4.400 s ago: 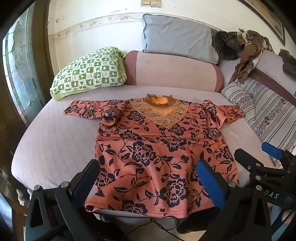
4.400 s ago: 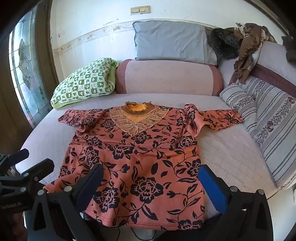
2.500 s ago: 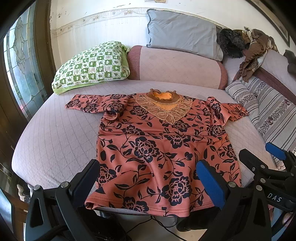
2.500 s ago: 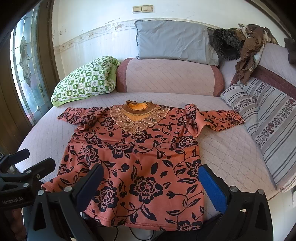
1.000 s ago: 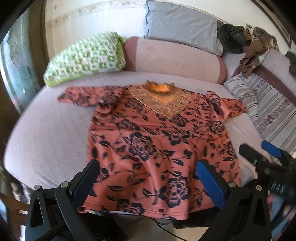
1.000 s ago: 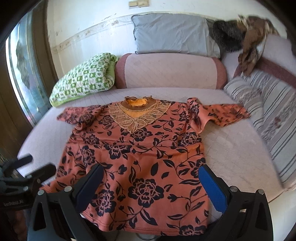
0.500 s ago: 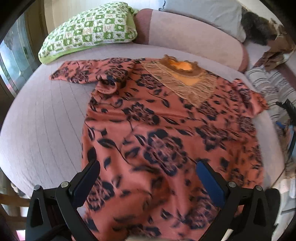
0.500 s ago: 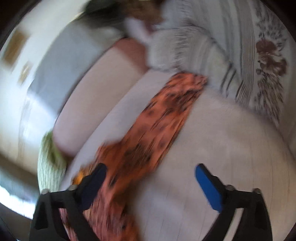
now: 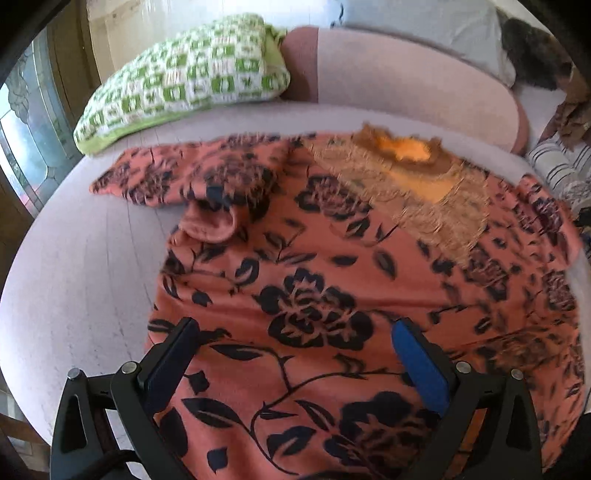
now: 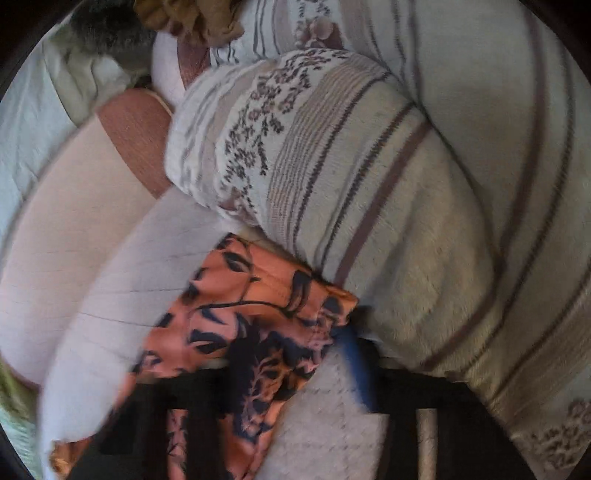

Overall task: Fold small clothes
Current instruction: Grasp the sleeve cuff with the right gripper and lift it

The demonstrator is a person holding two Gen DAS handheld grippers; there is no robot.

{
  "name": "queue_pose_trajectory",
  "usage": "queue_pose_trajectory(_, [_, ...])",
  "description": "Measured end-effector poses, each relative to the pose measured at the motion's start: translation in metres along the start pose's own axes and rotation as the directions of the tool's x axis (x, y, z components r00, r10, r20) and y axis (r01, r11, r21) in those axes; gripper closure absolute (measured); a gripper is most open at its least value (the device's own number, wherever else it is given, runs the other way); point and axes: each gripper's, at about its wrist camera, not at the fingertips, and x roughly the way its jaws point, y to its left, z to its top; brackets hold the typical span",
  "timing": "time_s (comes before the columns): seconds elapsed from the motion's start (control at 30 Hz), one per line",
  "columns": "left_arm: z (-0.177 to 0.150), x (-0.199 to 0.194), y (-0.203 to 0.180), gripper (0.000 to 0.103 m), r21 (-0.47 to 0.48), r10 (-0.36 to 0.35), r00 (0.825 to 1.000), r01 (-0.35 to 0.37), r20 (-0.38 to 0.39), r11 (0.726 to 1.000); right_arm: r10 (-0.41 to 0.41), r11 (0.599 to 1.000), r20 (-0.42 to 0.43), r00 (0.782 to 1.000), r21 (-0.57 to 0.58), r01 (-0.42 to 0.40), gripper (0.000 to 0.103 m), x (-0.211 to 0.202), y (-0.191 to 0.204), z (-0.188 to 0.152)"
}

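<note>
An orange blouse with black flowers (image 9: pixel 314 280) lies flat on the pale pink bed (image 9: pixel 81 258), its lace neck (image 9: pixel 417 173) at the far side. My left gripper (image 9: pixel 295 354) is open above the blouse's lower body, jaws wide apart. In the right wrist view my right gripper (image 10: pixel 288 362) is at the end of the blouse's right sleeve (image 10: pixel 251 306). The sleeve cloth lies over the left finger and between the jaws. The blue right pad (image 10: pixel 354 358) stands beside the cuff. The view is blurred, so I cannot tell its state.
A green checked pillow (image 9: pixel 184 77) and a pink bolster (image 9: pixel 406 77) lie behind the blouse. A striped floral cushion (image 10: pixel 369 166) presses close against the right sleeve end. A grey pillow and a heap of brown clothes (image 10: pixel 188 18) sit at the back.
My left gripper has moved forward over the blouse's body. My right gripper has swung right and dropped onto the right sleeve end by the striped cushion.
</note>
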Motion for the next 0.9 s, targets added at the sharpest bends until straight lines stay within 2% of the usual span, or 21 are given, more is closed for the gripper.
queue_pose_trajectory(0.03, [-0.003,0.004,0.002,0.000,-0.005,-0.009,1.000,0.008,-0.016,1.000,-0.015,1.000,0.004,1.000,-0.018,0.015,0.074,0.002,0.004,0.000])
queue_pose_trajectory(0.07, [-0.007,0.007,0.004,0.000,-0.017,-0.022,0.999,0.021,-0.035,1.000,-0.013,0.999,0.006,1.000,-0.036,0.013,0.088,0.002,0.009,0.000])
queue_pose_trajectory(0.13, [-0.011,0.015,0.009,0.000,-0.042,-0.043,0.997,0.040,-0.067,0.998,0.020,0.997,0.033,0.999,-0.075,-0.017,0.091,-0.006,0.019,0.004])
queue_pose_trajectory(0.17, [-0.012,0.016,0.009,0.000,-0.034,-0.043,0.997,0.041,-0.059,0.999,0.040,0.995,0.060,0.997,-0.093,-0.034,0.092,-0.016,0.025,0.006])
queue_pose_trajectory(0.23, [-0.013,0.017,0.006,0.000,-0.013,-0.031,0.998,0.030,-0.056,0.999,0.121,0.984,0.109,0.987,-0.143,-0.105,0.092,-0.047,0.045,0.009])
queue_pose_trajectory(0.3, [-0.014,0.017,0.006,0.000,-0.021,-0.032,0.998,0.031,-0.059,0.999,0.230,0.957,0.150,0.961,-0.215,-0.196,0.092,-0.090,0.072,0.009])
queue_pose_trajectory(0.33, [-0.013,0.017,0.007,0.000,-0.023,-0.038,0.997,0.037,-0.063,0.999,0.294,0.936,0.160,0.942,-0.250,-0.250,0.092,-0.114,0.087,0.006])
queue_pose_trajectory(0.37, [-0.012,0.019,0.007,0.000,-0.027,-0.046,0.997,0.045,-0.069,0.999,0.371,0.903,0.165,0.914,-0.295,-0.314,0.092,-0.145,0.106,0.000])
queue_pose_trajectory(0.43, [-0.010,0.019,0.008,0.000,-0.020,-0.060,0.994,0.058,-0.090,0.998,0.476,0.842,0.157,0.866,-0.366,-0.397,0.092,-0.191,0.140,-0.018])
queue_pose_trajectory(0.5, [-0.008,0.014,0.011,0.000,-0.012,-0.075,0.991,0.074,-0.107,0.997,0.563,0.773,0.129,0.816,-0.432,-0.465,0.092,-0.233,0.171,-0.048])
queue_pose_trajectory(0.57, [-0.008,-0.004,0.024,0.000,-0.081,-0.102,0.993,0.098,-0.051,0.992,0.634,0.700,0.081,0.769,-0.482,-0.527,0.092,-0.267,0.210,-0.083])
queue_pose_trajectory(0.67, [-0.011,-0.031,0.046,0.000,-0.145,-0.135,0.990,0.138,0.028,0.980,0.690,0.618,0.003,0.724,-0.524,-0.586,0.092,-0.286,0.262,-0.138])
queue_pose_trajectory(0.77, [-0.013,-0.049,0.064,0.000,-0.158,-0.119,0.990,0.128,0.070,0.979,0.704,0.579,-0.092,0.704,-0.500,-0.644,0.092,-0.279,0.309,-0.202])
queue_pose_trajectory(0.83, [-0.014,-0.056,0.076,0.000,-0.168,-0.112,0.989,0.127,0.094,0.978,0.691,0.564,-0.159,0.705,-0.492,-0.664,0.089,-0.255,0.336,-0.239])
queue_pose_trajectory(0.9, [-0.012,-0.056,0.086,0.000,-0.178,-0.118,0.989,0.133,0.090,0.975,0.643,0.531,-0.303,0.704,-0.486,-0.694,0.086,-0.216,0.361,-0.281])
